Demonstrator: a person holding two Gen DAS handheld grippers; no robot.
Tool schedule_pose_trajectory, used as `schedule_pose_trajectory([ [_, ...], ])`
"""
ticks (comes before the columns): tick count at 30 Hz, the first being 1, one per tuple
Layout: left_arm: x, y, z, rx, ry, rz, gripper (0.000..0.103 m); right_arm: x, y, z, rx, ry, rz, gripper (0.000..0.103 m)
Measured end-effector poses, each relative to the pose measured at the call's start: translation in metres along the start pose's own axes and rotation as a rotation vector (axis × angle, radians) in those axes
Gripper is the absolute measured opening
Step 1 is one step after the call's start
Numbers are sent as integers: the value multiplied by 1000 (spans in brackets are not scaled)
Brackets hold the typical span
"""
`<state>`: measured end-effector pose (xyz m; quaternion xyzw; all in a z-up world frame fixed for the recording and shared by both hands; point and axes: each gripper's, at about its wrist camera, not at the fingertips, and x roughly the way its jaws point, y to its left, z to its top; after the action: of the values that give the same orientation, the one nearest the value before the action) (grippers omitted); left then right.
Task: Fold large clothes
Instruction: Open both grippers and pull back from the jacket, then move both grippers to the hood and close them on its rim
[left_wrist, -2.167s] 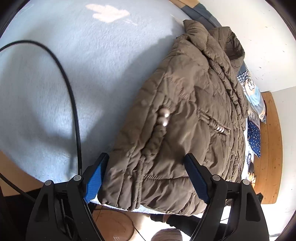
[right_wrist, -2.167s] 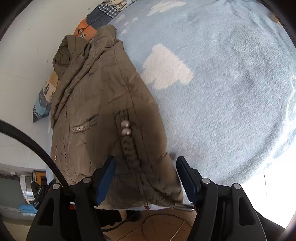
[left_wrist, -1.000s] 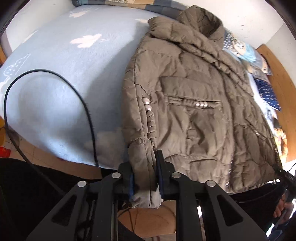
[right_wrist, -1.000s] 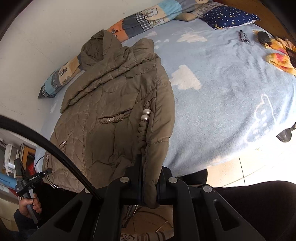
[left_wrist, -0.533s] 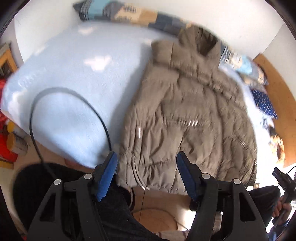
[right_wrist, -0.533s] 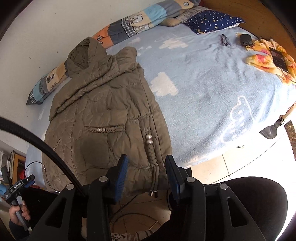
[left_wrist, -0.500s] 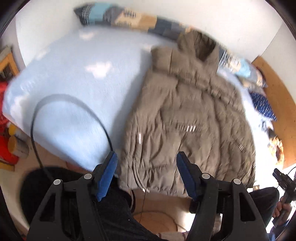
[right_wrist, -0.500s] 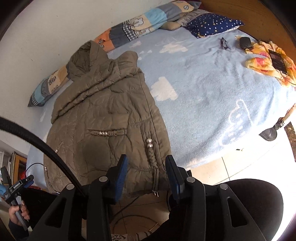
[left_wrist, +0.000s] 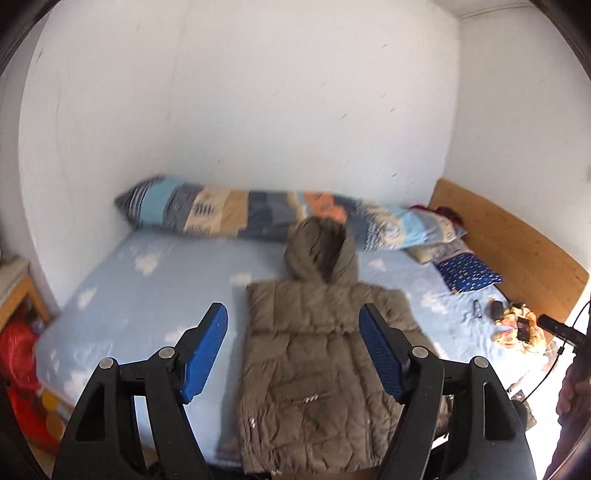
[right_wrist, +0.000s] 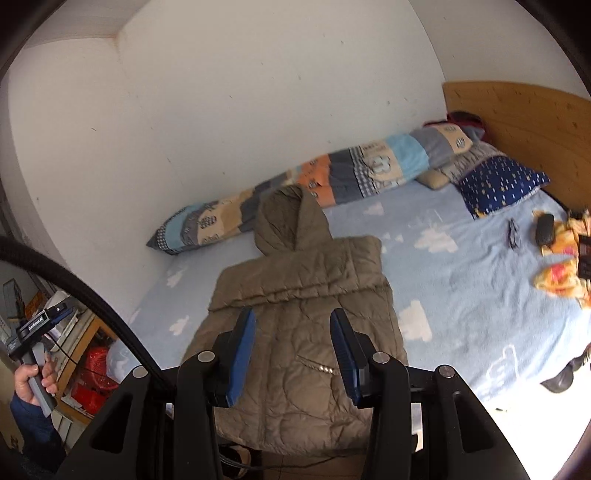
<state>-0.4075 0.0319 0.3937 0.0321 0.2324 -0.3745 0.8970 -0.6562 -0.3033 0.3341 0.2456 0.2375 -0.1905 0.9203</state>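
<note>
Olive quilted jacket (left_wrist: 314, 373) lies flat on the blue cloud-print bed (left_wrist: 147, 295), hood toward a patchwork pillow (left_wrist: 229, 214); the left gripper (left_wrist: 293, 354) hangs above, jaws opening and empty. From the right, the right gripper (right_wrist: 291, 354) hovers parted over the jacket (right_wrist: 306, 295), holding nothing.

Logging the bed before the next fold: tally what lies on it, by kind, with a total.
Jacket: 1
Long patchwork pillow: 1
Navy dotted pillow: 1
Glasses: 1
Dark case: 1
Yellow-orange cloth: 1
Total: 6
</note>
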Motion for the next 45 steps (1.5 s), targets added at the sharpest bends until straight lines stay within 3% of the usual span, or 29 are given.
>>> schedule_pose_trajectory([
  [3,-20,-31,22,75,-63,-59,77,-26,26,22,-44,-86,34,58],
  [7,-38,-74,37,150,-100,-158,78,-55,56,42,-93,-178,71,60],
  [12,-42,-116,56,201,-103,-307,80,-72,84,57,-123,-222,127,62],
  [16,-19,-127,67,208,-75,-327,81,-66,99,64,-145,-225,149,63],
  [20,34,-117,70,177,-13,-287,81,-38,99,70,-145,-194,171,64],
  [24,107,-94,63,142,51,-190,81,11,79,78,-103,-129,171,64],
  [27,161,-78,54,120,106,-123,81,57,58,81,-58,-55,152,64],
  [34,277,-45,50,72,255,-46,81,151,17,93,-25,67,93,64],
  [45,395,-31,80,75,305,-18,81,264,-21,139,-54,150,2,67],
])
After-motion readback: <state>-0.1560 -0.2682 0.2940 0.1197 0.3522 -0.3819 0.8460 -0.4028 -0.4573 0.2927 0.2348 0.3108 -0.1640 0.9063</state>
